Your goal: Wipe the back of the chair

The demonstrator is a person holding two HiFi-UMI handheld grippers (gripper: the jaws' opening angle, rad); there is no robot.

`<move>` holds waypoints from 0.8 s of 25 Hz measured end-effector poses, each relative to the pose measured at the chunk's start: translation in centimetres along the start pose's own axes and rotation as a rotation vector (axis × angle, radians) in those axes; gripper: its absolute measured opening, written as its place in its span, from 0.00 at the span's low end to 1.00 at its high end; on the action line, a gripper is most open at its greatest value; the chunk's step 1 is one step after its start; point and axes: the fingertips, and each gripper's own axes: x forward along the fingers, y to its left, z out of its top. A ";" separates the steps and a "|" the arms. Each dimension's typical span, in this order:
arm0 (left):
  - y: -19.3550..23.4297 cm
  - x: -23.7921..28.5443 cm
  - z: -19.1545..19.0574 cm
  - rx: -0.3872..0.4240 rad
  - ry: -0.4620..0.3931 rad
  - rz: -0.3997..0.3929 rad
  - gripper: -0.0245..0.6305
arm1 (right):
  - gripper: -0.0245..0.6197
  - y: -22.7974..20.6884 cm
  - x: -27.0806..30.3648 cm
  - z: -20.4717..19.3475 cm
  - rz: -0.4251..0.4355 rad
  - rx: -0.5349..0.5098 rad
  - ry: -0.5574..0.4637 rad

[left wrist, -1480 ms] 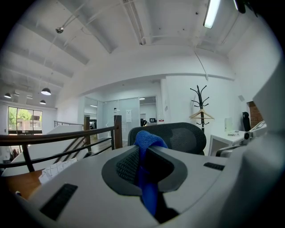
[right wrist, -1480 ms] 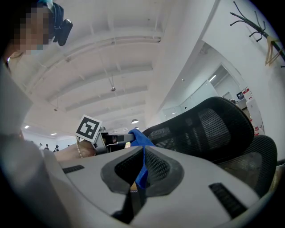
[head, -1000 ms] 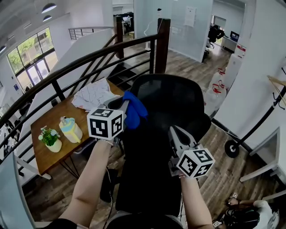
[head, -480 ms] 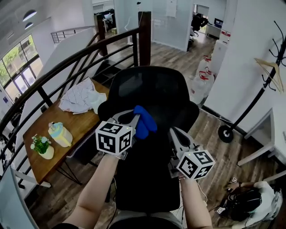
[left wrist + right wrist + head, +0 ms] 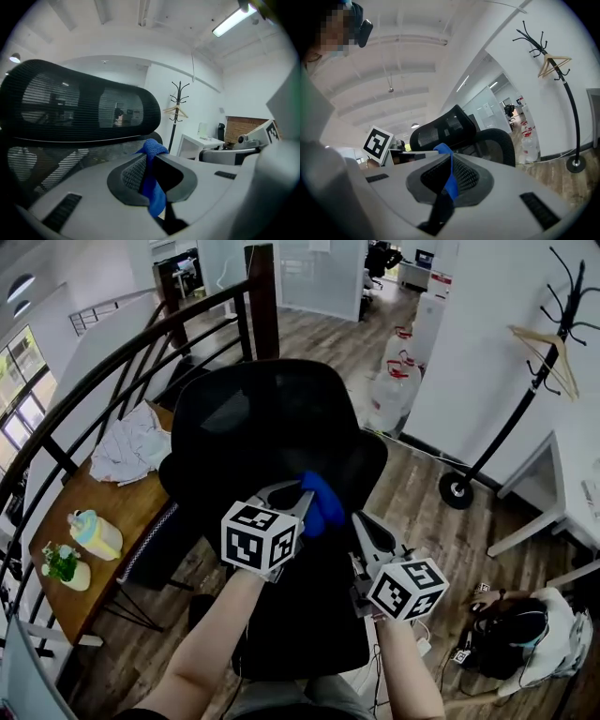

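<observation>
A black mesh office chair fills the middle of the head view, seen from behind and above. My left gripper is shut on a blue cloth, which lies against the chair back below the headrest. In the left gripper view the blue cloth is pinched in my left gripper, with the headrest just ahead. My right gripper hovers close to the right of the cloth, jaws together. In the right gripper view, my right gripper shows a thin blue strip in its slit, and the cloth lies just beyond.
A wooden table stands at the left with a white rag, a pastel bottle and a small plant. A dark stair railing curves behind. A coat stand and white desk are at the right.
My left gripper has carried the blue cloth from the chair's upper left edge down and right across the back, ending near the right gripper. The right gripper has barely moved.
</observation>
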 end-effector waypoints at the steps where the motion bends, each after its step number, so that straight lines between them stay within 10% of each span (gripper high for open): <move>1: -0.4 0.9 -0.3 0.001 0.008 -0.010 0.10 | 0.09 -0.5 0.0 -0.1 -0.005 0.006 0.003; 20: -6.2 14.1 -0.6 0.061 0.080 -0.130 0.10 | 0.09 -8.3 0.1 -0.1 -0.090 0.054 0.009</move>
